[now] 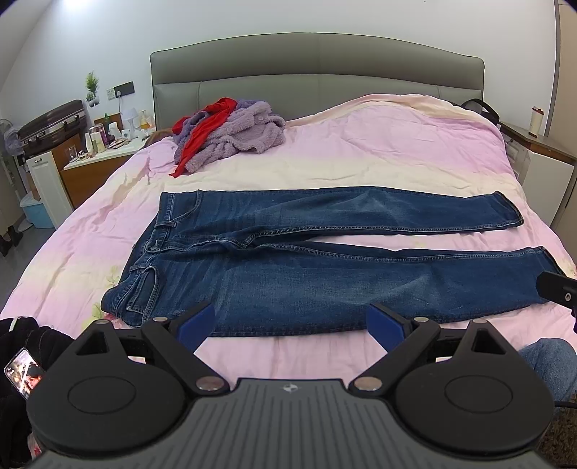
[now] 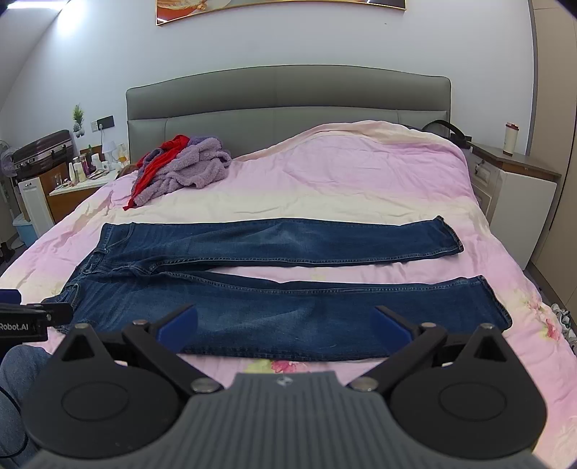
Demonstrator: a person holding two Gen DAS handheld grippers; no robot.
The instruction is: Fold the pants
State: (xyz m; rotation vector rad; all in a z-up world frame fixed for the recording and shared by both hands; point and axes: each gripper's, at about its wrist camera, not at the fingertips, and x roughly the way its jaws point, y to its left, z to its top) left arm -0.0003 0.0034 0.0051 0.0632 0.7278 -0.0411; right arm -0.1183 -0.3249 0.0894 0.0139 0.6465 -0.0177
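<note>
The bed (image 1: 324,151) under its pink quilt fills my view. The jeans (image 1: 288,274) lie flat across it, waistband to my left, legs spread apart to my right. Nothing is folded yet. My left gripper (image 1: 290,321) and right gripper (image 2: 285,324) hover at the near leg's edge, both spread wide, holding nothing. Next, I judge, I pinch that edge and lay the near leg over the far one.

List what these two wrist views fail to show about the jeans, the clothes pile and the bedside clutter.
- Jeans: underside hidden against the bed cover, both views.
- Purple fleece and red garment: bunched together, so their kinds are unclear.
- Bottles on the left nightstand: too small to identify.
- Wall picture: cut off by the top edge, right wrist view.
</note>
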